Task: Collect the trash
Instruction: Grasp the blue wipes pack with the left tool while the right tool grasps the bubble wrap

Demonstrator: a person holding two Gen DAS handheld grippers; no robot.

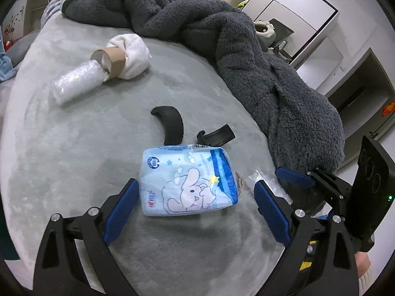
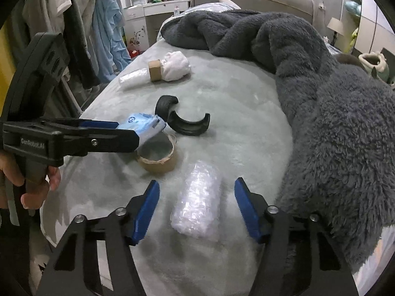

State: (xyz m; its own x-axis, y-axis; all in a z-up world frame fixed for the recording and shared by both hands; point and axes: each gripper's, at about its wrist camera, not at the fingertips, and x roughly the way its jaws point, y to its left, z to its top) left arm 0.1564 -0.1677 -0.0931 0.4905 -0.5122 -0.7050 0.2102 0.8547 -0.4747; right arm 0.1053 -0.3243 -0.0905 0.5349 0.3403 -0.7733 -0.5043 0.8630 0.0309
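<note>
Right now, seen from the left wrist, the left gripper [image 1: 196,198] stands wide around a blue tissue pack [image 1: 188,181] lying on the grey bed cover [image 1: 74,135]. The left pad sits just beside the pack's edge; the right pad is clear of it. Nothing is pinched yet. To do this well, I'd say the jaws should come down level on both sides of the pack and close on its middle, since a soft pack will likely slump if caught by one corner. Beyond it lie two black curved pieces [image 1: 170,125], and farther off a cardboard tube [image 1: 111,61] touching a white wad [image 1: 133,54], with a bubble-wrap roll [image 1: 76,83] at the tube's mouth.

From the right wrist, the right gripper [image 2: 196,203] has its jaws partly spread on either side of a second bubble-wrap roll [image 2: 198,202], neither pad touching it; no grip yet. Centring on the roll before closing should keep it from squirting out.

This view alone shows a brown tape ring [image 2: 158,157] under the pack's far side, which the left view nearly hides, and the person's hand [image 2: 32,185] on the left tool's handle. The left view alone shows the cartoon print on the pack. A dark fleece blanket [image 2: 333,123] crowds the right side.
</note>
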